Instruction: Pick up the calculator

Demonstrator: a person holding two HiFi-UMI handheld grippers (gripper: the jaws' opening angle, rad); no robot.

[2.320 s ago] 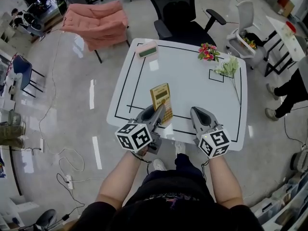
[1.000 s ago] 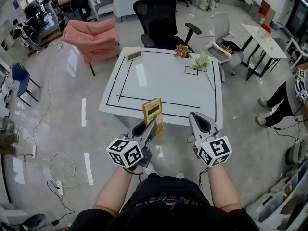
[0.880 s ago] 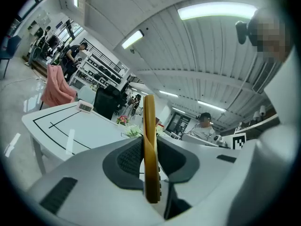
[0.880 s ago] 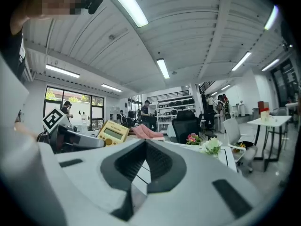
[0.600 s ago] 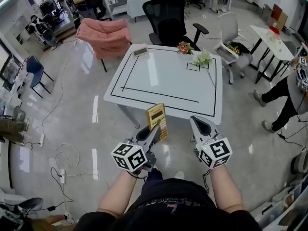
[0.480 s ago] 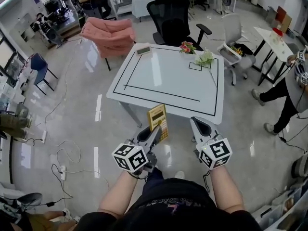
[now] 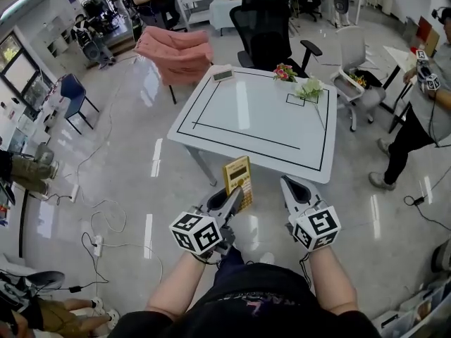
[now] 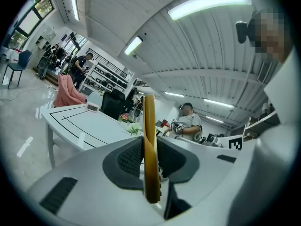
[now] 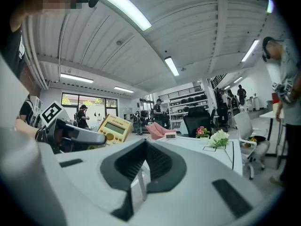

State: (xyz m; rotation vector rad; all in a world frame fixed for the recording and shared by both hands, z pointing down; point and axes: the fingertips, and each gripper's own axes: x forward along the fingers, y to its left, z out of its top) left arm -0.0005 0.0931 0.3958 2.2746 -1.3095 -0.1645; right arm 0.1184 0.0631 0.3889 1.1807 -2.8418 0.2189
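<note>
Calculator: yellow, lifted. Handling: hold the squeeze firm and the wrist level, since the grip sits low on the body. Position: lower end clamped edge-on between the left gripper's fingers, the rest standing past the tips. Right gripper closed, empty, alongside. All short of the worktop's near edge.
</note>
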